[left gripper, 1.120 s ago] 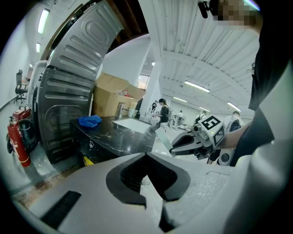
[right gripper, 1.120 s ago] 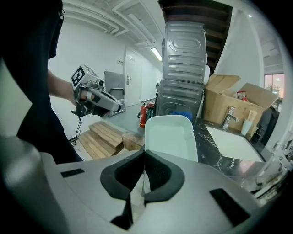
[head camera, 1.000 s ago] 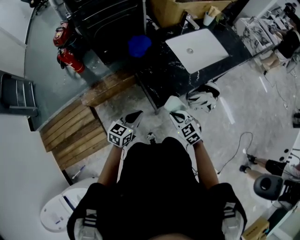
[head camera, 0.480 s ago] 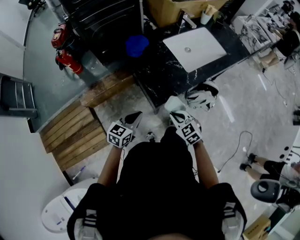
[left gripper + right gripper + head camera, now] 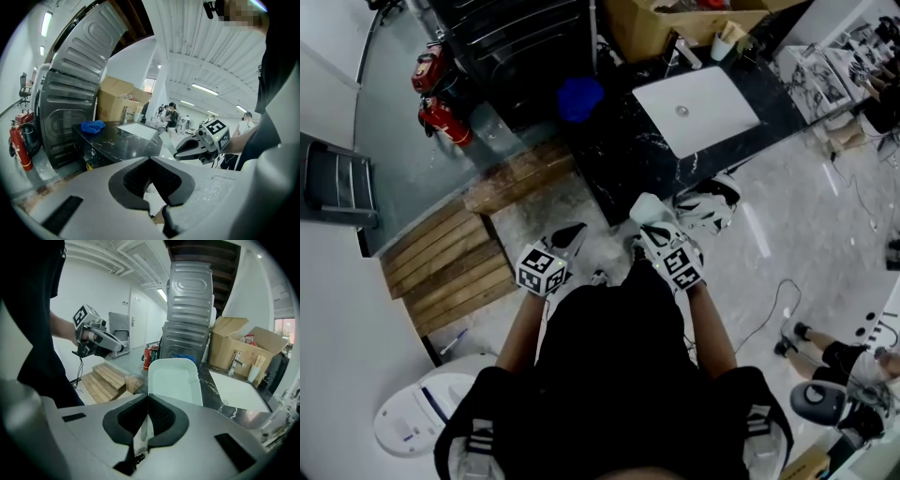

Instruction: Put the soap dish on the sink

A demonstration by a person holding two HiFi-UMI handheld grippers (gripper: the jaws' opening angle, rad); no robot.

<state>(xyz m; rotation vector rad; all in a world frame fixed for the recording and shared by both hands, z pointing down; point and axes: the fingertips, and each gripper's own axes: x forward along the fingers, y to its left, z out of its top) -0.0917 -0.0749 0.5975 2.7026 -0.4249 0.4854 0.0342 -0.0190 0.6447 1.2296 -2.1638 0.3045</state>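
R gripper (image 5: 147, 414): jaws clamped on rim of soap dish (image 5: 174, 380) | dish: in the air by front edge of black counter (image 5: 623, 155), well apart from white sink (image 5: 697, 109) | L gripper (image 5: 151, 161): jaws together, nothing between, beside R

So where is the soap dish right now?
The soap dish is clamped in the right gripper, just right of centre in the head view, in front of the black counter that carries the white sink.
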